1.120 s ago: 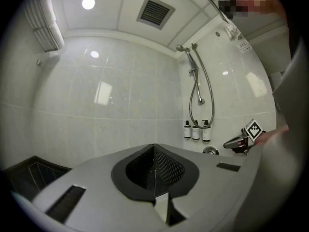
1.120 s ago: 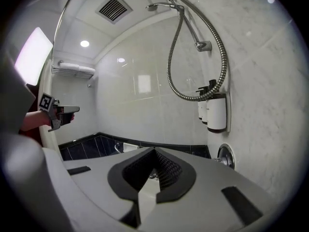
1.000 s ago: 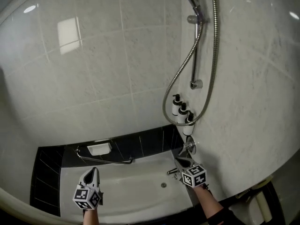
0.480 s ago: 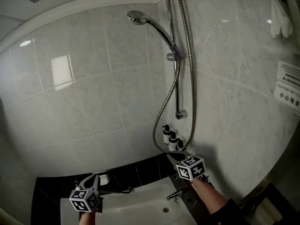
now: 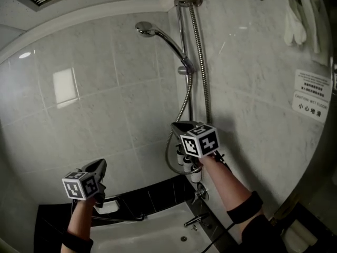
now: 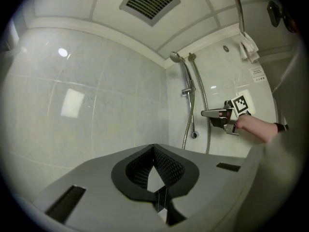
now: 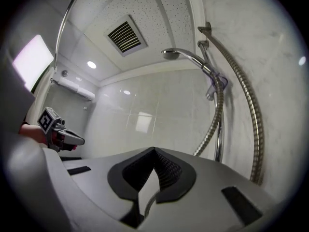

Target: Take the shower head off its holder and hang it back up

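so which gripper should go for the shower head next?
Right, probably. The right gripper is under the shower head and its holder; the left gripper is lower and farther left. Both are shut, empty.

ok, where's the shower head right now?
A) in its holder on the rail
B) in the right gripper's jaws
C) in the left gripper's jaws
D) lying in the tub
A: the shower head sits in its holder on the rail, above the right gripper and left gripper, both shut and empty.
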### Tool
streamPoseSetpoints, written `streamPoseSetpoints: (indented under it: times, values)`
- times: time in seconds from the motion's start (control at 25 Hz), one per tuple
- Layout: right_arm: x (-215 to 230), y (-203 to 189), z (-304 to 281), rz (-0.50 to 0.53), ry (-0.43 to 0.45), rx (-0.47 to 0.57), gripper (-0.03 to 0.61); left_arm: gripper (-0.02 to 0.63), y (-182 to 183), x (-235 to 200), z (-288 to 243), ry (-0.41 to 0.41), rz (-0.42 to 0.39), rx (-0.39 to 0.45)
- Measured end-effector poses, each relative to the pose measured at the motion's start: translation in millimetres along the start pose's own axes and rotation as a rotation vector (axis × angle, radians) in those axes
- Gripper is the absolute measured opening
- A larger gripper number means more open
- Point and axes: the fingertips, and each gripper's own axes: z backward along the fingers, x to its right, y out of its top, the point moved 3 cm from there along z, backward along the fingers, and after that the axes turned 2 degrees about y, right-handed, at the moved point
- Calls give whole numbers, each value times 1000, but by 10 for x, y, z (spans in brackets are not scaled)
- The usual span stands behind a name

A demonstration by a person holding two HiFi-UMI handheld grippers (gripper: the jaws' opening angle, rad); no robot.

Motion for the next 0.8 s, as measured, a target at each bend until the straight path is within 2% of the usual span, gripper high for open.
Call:
streamPoseSetpoints:
  times: [0.2, 0.36, 0.48, 0.64, 0.68, 0.76, 0.8]
  values:
    - [225, 893, -111, 38, -61, 69, 17, 0, 695, -14, -153, -2, -76, 39]
    - [481, 1680, -45, -9, -108, 185, 15, 0, 1237, 81, -247, -24, -114, 58]
    - [646, 2143, 72, 15, -174, 252, 15, 0, 1576, 175, -289, -35, -141, 77]
    - [797, 2403, 212, 121, -314, 287, 22, 0, 1791, 302, -329, -56, -153, 105]
    - [820, 2431, 229, 150, -339, 288, 41, 0, 1799, 326, -345, -61, -153, 108]
    - [834, 2456, 222, 205, -357, 277, 143, 0, 1788, 357, -384, -69, -153, 109]
    - [827, 2458, 201, 235, -356, 267, 148, 0, 1777, 363, -405, -72, -153, 108]
